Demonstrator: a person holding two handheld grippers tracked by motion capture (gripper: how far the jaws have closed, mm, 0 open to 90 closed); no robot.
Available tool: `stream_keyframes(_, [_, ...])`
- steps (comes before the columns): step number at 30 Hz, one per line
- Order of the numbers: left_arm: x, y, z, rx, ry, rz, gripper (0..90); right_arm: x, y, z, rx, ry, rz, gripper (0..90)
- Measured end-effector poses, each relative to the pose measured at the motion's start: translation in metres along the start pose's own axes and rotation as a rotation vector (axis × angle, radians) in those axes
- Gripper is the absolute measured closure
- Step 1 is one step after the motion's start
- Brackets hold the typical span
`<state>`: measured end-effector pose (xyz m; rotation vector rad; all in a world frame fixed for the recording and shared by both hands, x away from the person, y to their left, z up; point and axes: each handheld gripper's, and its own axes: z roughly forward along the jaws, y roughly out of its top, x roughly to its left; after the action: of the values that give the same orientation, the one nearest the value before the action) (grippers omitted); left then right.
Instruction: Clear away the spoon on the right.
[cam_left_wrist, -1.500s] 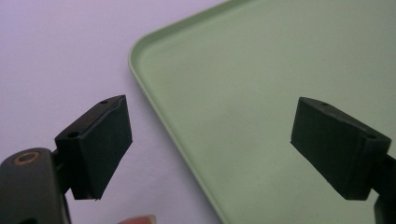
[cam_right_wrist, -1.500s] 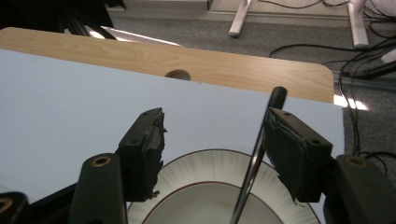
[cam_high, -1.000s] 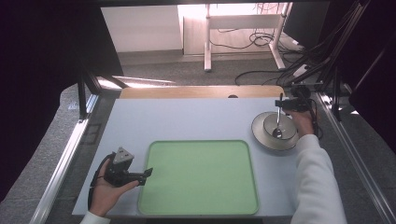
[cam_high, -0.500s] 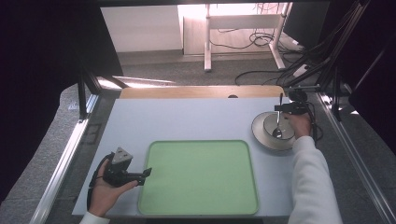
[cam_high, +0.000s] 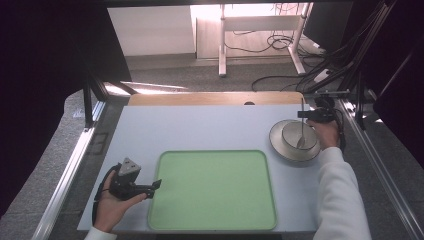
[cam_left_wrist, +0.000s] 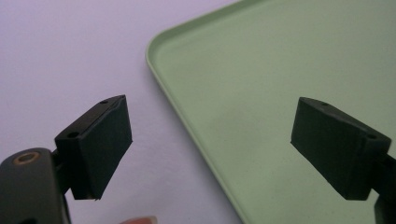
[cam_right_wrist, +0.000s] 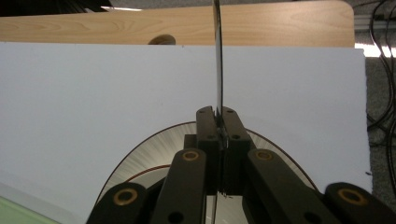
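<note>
spoon handle (cam_right_wrist: 218, 56) stands upright, pinched between the right gripper (cam_right_wrist: 218, 112) fingers, which have just closed on it, at the frame's right; its bowl end rests in the metal bowl (cam_high: 299, 136) on a plate (cam_high: 280, 145). left gripper (cam_left_wrist: 210, 140) gapes empty over the green tray (cam_high: 215, 190) edge, lower left on the bench (cam_high: 200, 125).

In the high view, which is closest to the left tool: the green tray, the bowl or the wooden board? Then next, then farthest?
1. Green tray, right beside the left tool.
2. Bowl, far right, on its plate.
3. Wooden board, along the table's far edge; nearly tied with the bowl.
</note>
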<state>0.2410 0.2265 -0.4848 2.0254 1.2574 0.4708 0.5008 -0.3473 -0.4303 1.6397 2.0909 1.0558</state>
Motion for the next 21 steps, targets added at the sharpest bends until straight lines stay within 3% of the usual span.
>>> stream_keyframes(10, [0.001, 0.000, -0.002, -0.005, 0.003, -0.002, 12.1, 0.008, 0.005, -0.029, -0.105, 0.041, -0.058, 89.4])
stream_keyframes(21, [0.001, 0.001, -0.003, -0.010, 0.004, -0.001, 12.0, 0.022, 0.006, -0.049, -0.155, 0.093, -0.100, 89.6])
